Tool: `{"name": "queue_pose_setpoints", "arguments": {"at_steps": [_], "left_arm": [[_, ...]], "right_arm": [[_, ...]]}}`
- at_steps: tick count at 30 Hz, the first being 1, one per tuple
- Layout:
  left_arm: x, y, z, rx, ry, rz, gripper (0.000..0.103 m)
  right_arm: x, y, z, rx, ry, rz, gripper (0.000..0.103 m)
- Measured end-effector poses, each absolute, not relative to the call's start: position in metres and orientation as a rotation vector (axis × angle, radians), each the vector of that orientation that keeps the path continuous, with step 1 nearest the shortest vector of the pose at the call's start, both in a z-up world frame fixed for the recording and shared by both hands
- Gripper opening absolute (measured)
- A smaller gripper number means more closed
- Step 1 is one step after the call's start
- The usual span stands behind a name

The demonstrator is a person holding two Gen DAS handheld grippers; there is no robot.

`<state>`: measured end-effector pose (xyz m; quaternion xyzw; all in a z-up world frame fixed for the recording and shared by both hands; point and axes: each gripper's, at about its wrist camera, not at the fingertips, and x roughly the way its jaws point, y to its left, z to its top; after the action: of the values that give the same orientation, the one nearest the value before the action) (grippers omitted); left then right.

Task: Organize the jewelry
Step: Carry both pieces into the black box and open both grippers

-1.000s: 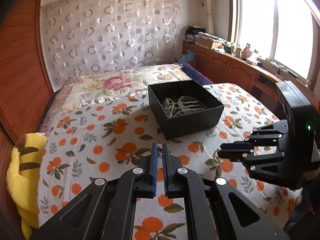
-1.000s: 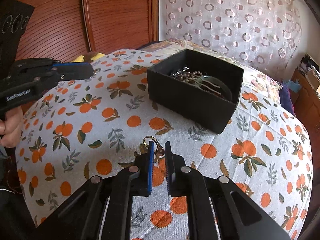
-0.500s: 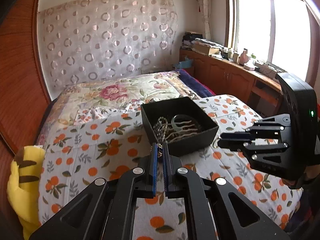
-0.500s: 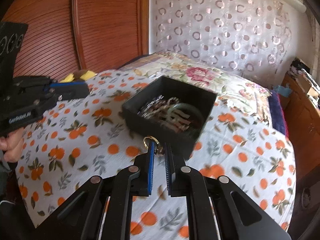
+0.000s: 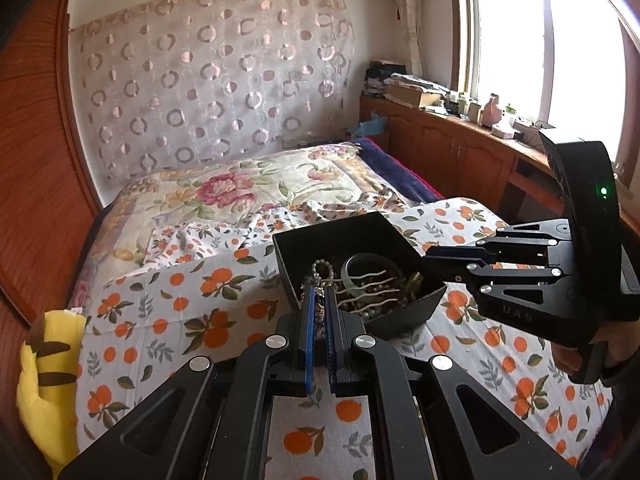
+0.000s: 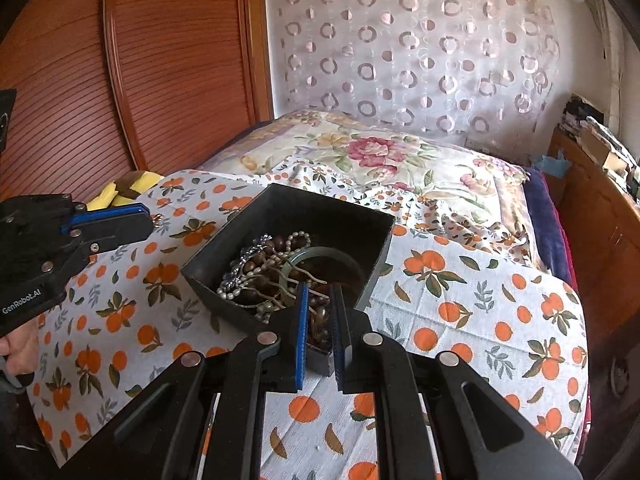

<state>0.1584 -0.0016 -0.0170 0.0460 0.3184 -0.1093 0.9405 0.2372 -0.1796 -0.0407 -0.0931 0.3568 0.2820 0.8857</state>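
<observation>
A black open box (image 5: 340, 236) (image 6: 304, 212) stands on the orange-print bedsheet and holds a heap of jewelry: bead strands, a pale green bangle (image 5: 360, 262) (image 6: 320, 254) and wavy hair forks. My left gripper (image 5: 319, 294) is shut on a small metal earring (image 5: 319, 291), held just above the box's near left corner; from the right wrist view its tip (image 6: 150, 220) shows the piece hanging. My right gripper (image 6: 319, 292) hovers over the box's near edge with its jaws slightly parted and nothing between them; it also shows in the left wrist view (image 5: 434, 256).
The bed carries an orange-print sheet (image 5: 192, 320) over a floral quilt (image 5: 240, 184). A yellow plush toy (image 5: 44, 376) lies at the left edge. A wooden wall panel (image 6: 160, 60) is at left, a wooden sideboard with clutter (image 5: 460, 128) under the window at right.
Both grippers rose from the sheet and moved over the box. The right gripper let go of its gold ring piece and its jaws parted; the left stays shut on its earring.
</observation>
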Motion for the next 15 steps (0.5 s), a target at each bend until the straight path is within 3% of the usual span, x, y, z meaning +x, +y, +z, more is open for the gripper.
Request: {"name": "queue_pose_setpoints", "arguments": {"at_steps": [15], "left_arm": [[0.201,-0.025,-0.021,0.106,0.669,-0.211,0.004]], "right_arm": [[0.227,-0.198,-0.044,-0.174,0.746,0.570,0.013]]}}
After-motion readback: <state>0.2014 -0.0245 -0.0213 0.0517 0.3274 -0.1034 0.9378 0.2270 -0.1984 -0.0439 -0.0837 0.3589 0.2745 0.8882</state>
